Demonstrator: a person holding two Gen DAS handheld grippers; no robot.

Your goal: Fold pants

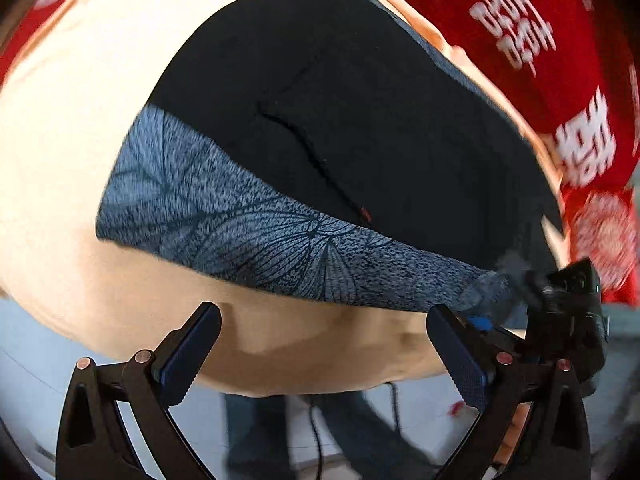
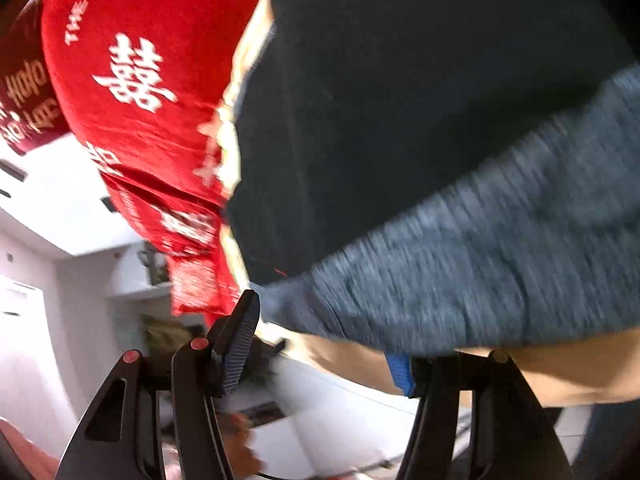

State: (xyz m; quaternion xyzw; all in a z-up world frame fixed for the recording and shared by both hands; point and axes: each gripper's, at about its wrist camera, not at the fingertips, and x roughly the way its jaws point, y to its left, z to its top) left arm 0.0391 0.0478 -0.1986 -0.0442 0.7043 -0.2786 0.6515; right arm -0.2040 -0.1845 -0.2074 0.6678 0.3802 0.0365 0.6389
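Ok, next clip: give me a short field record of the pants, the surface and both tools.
garment: black pants with blue-grey leaf-print waistband
surface: peach-covered table, red printed cloth behind
left tool: open, before near table edge, nothing between pads
right tool: at waistband's end; grip unclear, frame blurred
fold: not started

pants (image 1: 360, 120): black
waistband (image 1: 248, 232): heathered blue-grey, dark leaf-vein print
table cover (image 1: 60, 160): plain peach
cloth (image 1: 500, 12): red, white characters
finger pads (image 1: 464, 360): blue
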